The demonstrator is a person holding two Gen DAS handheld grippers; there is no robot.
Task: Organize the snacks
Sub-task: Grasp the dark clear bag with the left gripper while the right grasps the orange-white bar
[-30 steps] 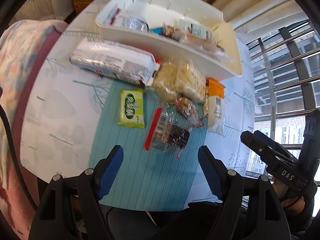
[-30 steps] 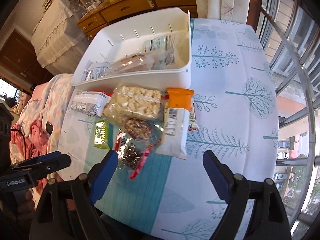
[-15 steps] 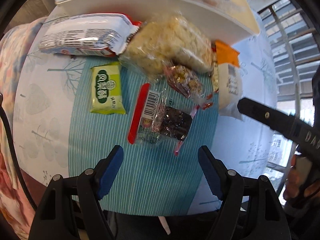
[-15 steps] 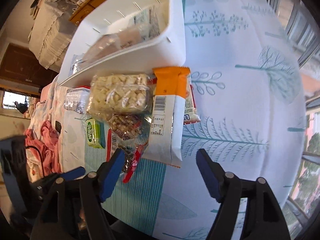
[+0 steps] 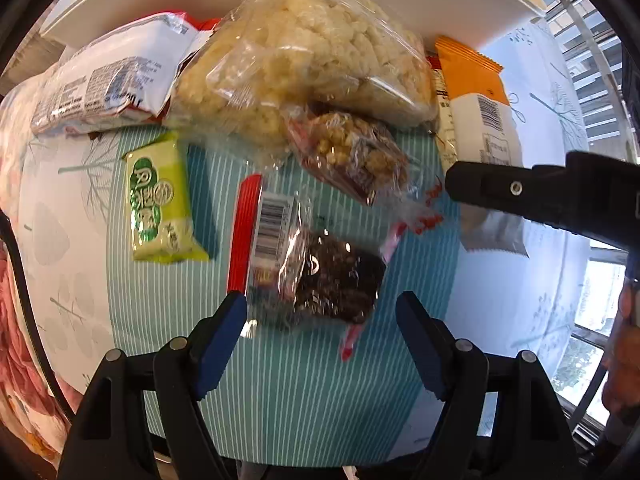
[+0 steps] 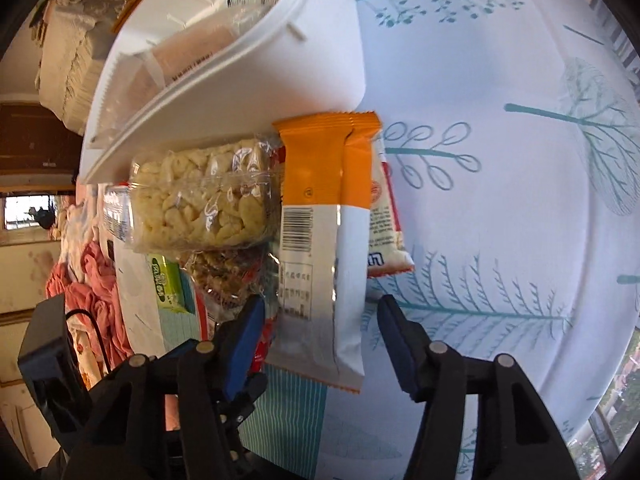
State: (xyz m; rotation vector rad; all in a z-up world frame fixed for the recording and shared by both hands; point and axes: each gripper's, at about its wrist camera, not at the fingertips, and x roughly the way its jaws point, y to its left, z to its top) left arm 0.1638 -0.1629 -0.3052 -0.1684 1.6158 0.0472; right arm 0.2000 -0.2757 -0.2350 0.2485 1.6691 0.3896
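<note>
My left gripper [image 5: 322, 316] is open, its fingertips on either side of the near end of a clear bag of dark snacks with a red strip and barcode [image 5: 312, 268]. My right gripper [image 6: 320, 320] is open around the near end of an orange-and-white packet [image 6: 320, 248], which also shows in the left wrist view [image 5: 478, 120]. A clear bag of pale puffed snacks [image 5: 304, 56] [image 6: 204, 208], a bag of mixed nuts [image 5: 352, 152], a green packet [image 5: 158, 204] and a white wrapped pack [image 5: 108, 84] lie by the white bin [image 6: 248, 92].
The snacks lie on a teal striped mat [image 5: 280, 400] over a white tablecloth with a tree print [image 6: 500, 200]. The bin holds several packets [image 6: 192, 52]. A small red-and-white packet [image 6: 386, 232] lies under the orange one. Pink bedding [image 6: 96, 280] is at the left.
Both grippers have moved forward and down toward the snacks. The left now straddles the dark snack bag; the right now straddles the orange-and-white packet. Both stay open.
</note>
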